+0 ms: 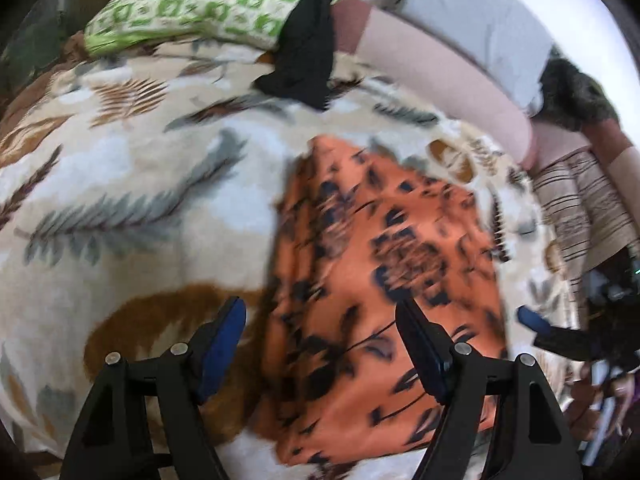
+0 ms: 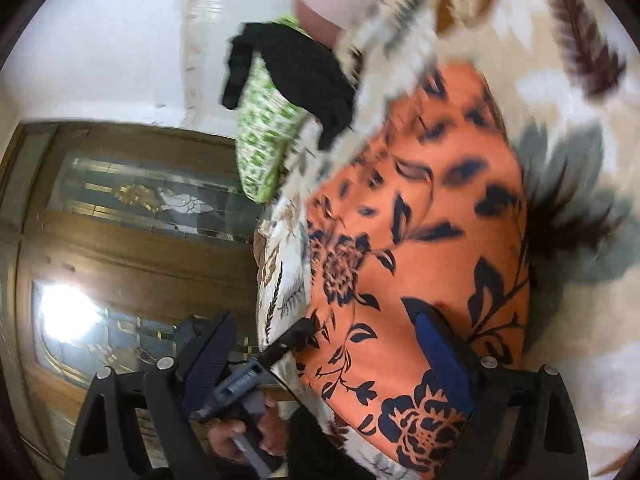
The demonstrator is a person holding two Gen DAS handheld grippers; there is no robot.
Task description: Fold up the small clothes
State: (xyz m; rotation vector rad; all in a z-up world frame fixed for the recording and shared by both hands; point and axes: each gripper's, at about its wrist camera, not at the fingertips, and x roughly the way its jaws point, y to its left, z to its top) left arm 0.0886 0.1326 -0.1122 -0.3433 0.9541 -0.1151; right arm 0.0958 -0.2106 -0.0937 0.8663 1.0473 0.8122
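Here, one orange floral garment (image 1: 384, 264) is lying folded on the bed's leaf-print blanket (image 1: 120, 184), directly ahead of the left tongs (image 1: 320, 344) and reaching between their two spread fingers, which are released and gripping nothing. The right tongs (image 2: 320, 344) are likewise standing wide and empty, hovering over the same garment's near edge. Each pair is showing two blue pads. Beyond the left tongs, one black cloth (image 1: 308, 36) is draping over one green-patterned pillow (image 1: 200, 4), and one striped fabric (image 1: 576, 208) is lying far off to their right. In the right wrist view, a person's hand (image 2: 240, 436) is clutching the other tool's handle; a small label there is showing, too blurred to read. One wooden glass-paned door (image 2: 120, 232) is standing to the left.
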